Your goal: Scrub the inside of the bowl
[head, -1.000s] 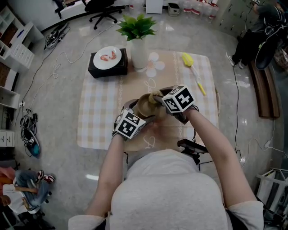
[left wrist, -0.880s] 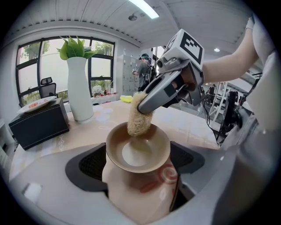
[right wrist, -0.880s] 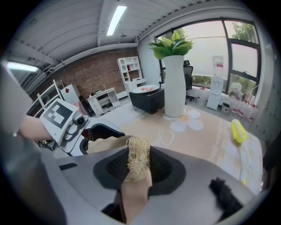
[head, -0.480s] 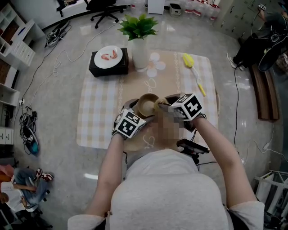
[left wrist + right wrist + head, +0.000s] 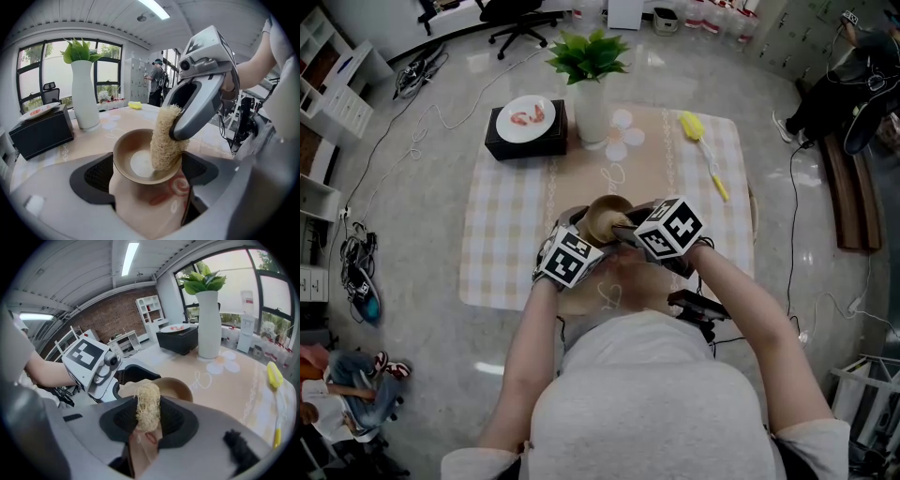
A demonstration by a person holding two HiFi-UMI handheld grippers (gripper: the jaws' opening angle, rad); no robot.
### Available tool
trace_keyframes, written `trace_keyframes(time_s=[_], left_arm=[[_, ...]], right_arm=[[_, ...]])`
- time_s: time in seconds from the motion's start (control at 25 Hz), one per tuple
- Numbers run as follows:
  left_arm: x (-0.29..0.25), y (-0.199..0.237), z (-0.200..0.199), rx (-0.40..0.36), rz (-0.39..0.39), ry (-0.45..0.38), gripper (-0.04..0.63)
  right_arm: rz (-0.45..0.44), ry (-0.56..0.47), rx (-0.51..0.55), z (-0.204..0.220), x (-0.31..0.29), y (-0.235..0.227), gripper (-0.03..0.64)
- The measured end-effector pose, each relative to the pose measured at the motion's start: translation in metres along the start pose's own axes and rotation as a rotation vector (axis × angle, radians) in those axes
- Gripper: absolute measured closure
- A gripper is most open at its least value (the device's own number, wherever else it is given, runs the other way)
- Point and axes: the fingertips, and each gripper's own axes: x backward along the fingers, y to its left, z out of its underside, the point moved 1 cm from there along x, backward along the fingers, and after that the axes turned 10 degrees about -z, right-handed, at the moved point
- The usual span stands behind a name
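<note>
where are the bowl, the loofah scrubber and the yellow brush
bowl point(image 5: 138, 164): left gripper view, on its pale inner bottom.
loofah scrubber point(image 5: 164, 140): left gripper view, on its fibrous middle.
yellow brush point(image 5: 690, 124): head view, on its yellow head.

Two grippers: left gripper point(image 5: 149, 176), right gripper point(image 5: 148, 418). One brown bowl point(image 5: 136, 159), one loofah sponge point(image 5: 164, 140). At twelve o'clock one white vase point(image 5: 590, 111); at eleven one plate point(image 5: 523, 120), one black box point(image 5: 525, 148); at one o'clock one yellow brush point(image 5: 692, 125).
</note>
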Motion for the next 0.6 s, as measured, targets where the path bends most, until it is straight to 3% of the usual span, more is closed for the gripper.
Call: trace_keyframes(time_s=[0.32,0.6], left_arm=[[-0.001,0.001,-0.001,-0.007,0.002,-0.002,0.126],[-0.002,0.000,-0.003,-0.007,-0.009,-0.016,0.123]], right_arm=[[-0.039,-0.054,-0.007,-0.013,-0.016,0.002,0.508],[0.044,-0.174,-0.021,-0.029,-0.014,-0.011,0.508]])
